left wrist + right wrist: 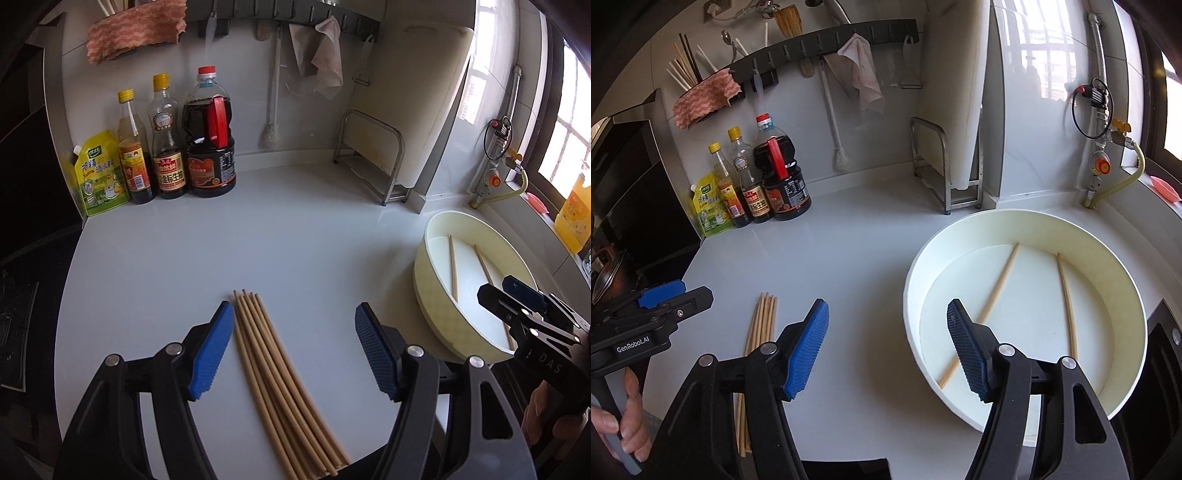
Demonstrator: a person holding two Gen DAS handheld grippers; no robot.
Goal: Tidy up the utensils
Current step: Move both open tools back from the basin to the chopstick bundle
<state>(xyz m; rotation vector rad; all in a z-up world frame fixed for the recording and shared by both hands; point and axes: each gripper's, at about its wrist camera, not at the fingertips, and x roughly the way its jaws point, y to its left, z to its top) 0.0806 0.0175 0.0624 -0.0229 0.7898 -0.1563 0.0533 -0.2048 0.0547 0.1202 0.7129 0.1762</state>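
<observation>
A bundle of wooden chopsticks (275, 373) lay flat on the pale table (258, 229), side by side, their tips fanned slightly at the far end. The left gripper (294, 352) hung above them with its blue fingers (212, 350) spread wide; the bundle ran between the two fingers, closer to the left one, and neither pad pressed on it. In the right wrist view the same bundle (761, 325) showed just left of the right gripper (888, 350), partly hidden behind its black frame.

To the right of the bundle sat a round cream basin (432, 295), and two loose chopsticks (453, 269) lay apart from each other on its white floor. The right gripper was poised over the basin's near left rim (908, 295), its fingers (809, 350) spread and gripping nothing: one pad hung over the bare table, the other over the basin's inside, in front of the lower part of one chopstick (993, 295). A hand (624, 417) held the left gripper's handle at the lower left of that view.

Against the back wall stood three sauce bottles (210, 136) and a yellow-green seasoning pouch (98, 173). A metal rack (373, 155) stood near the corner with a white cutting board (432, 103) leaning behind it. A dark rail of hooks (827, 44) carried a cloth (862, 70), a brush and a holder draped with a pink rag (701, 96).
</observation>
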